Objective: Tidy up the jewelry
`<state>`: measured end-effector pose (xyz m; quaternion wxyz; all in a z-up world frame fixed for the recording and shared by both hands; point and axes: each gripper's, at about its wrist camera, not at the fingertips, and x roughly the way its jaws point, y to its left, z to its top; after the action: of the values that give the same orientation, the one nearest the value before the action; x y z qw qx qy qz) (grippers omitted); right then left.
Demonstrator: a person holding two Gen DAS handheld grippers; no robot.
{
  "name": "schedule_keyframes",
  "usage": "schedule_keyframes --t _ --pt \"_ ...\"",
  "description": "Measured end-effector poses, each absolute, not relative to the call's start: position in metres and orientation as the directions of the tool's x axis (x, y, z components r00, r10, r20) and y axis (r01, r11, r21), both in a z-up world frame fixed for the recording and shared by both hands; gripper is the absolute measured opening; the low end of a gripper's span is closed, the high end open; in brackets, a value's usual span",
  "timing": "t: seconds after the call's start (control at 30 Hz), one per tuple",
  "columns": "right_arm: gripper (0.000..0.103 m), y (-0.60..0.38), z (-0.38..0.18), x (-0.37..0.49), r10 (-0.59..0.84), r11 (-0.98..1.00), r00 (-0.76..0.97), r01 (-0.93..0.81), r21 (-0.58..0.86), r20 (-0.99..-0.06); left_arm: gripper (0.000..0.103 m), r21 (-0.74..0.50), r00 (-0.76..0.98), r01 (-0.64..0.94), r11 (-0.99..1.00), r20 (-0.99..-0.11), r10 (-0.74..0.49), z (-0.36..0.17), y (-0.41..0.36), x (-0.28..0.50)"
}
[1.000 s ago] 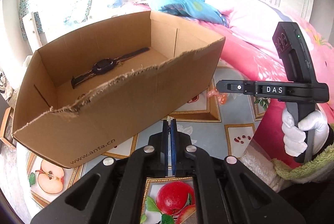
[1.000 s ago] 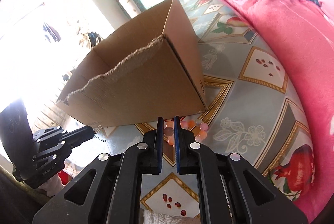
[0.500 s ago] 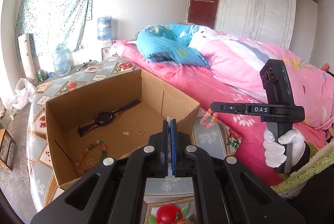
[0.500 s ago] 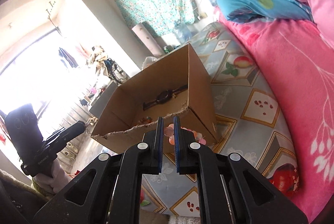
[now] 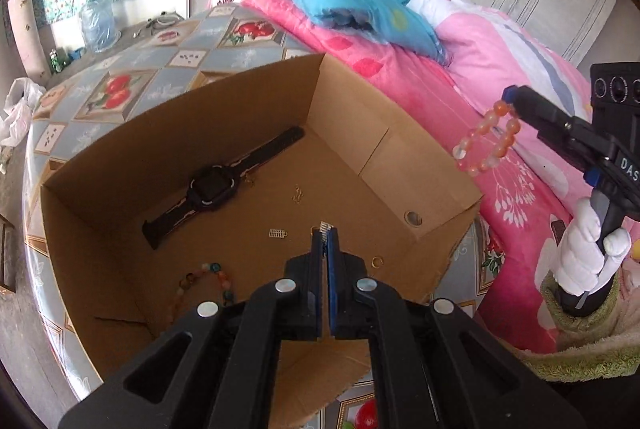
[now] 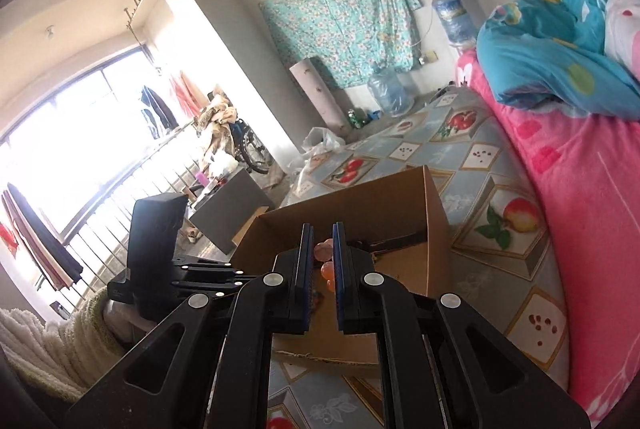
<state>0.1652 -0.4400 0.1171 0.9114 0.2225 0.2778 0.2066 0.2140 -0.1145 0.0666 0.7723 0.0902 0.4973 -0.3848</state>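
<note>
Both claws have risen: right claw (image 5: 510,97) clamps the bead bracelet (image 5: 486,139) beside the cardboard box (image 5: 400,153); left claw (image 5: 325,233) is together on a small silver piece (image 5: 326,227).

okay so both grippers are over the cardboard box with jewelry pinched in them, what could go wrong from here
1. The pink bead bracelet dangles from the right gripper out past the cardboard box wall, over the pink blanket; released there, it would likely miss the box.
2. The left gripper pinches only the edge of a small metal charm, which could slip out.

Watch (image 5: 212,187) and loose trinkets (image 5: 278,233) inside box (image 5: 420,165), bed (image 5: 420,81) right of it.
</note>
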Motion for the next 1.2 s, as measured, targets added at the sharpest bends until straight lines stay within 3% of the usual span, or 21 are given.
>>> schedule_keyframes --t 0.27,0.33,0.4,0.5,0.73,0.97,1.1,1.2 --pt "0.007 -0.436 0.096 0.203 0.541 0.797 0.686 -0.233 0.557 -0.487 0.005 -0.264 -0.009 0.642 0.72 -0.942 -0.337 0.005 -0.133 0.25" --pt "0.007 -0.436 0.095 0.207 0.541 0.8 0.674 -0.227 0.555 -0.503 0.016 -0.308 -0.063 0.627 0.715 -0.936 -0.347 0.001 -0.134 0.253" --pt "0.007 -0.436 0.093 0.21 0.536 0.806 0.666 -0.222 0.548 -0.519 0.036 -0.308 -0.066 0.627 0.716 -0.936 -0.345 0.002 -0.132 0.253" --pt "0.007 -0.435 0.093 0.213 0.541 0.808 0.649 -0.224 0.545 -0.535 0.039 -0.314 -0.052 0.62 0.719 -0.931 -0.361 0.008 -0.127 0.251" --pt "0.008 -0.421 0.092 0.225 0.564 0.809 0.582 -0.247 0.534 -0.585 0.042 -0.246 0.194 0.588 0.77 -0.882 -0.43 0.054 -0.09 0.232" --pt "0.008 -0.36 0.081 0.272 0.633 0.774 0.369 -0.303 0.556 -0.68 0.06 -0.204 0.526 0.457 0.866 -0.723 -0.448 0.107 -0.026 0.189" --pt "0.011 -0.321 0.064 0.302 0.624 0.778 0.25 -0.293 0.556 -0.741 0.064 -0.229 0.584 0.369 0.901 -0.697 -0.416 0.111 -0.001 0.173" --pt "0.018 -0.309 0.052 0.313 0.518 0.848 0.245 -0.277 0.453 -0.82 0.064 -0.228 0.59 0.328 0.917 -0.708 -0.388 0.109 0.014 0.17"
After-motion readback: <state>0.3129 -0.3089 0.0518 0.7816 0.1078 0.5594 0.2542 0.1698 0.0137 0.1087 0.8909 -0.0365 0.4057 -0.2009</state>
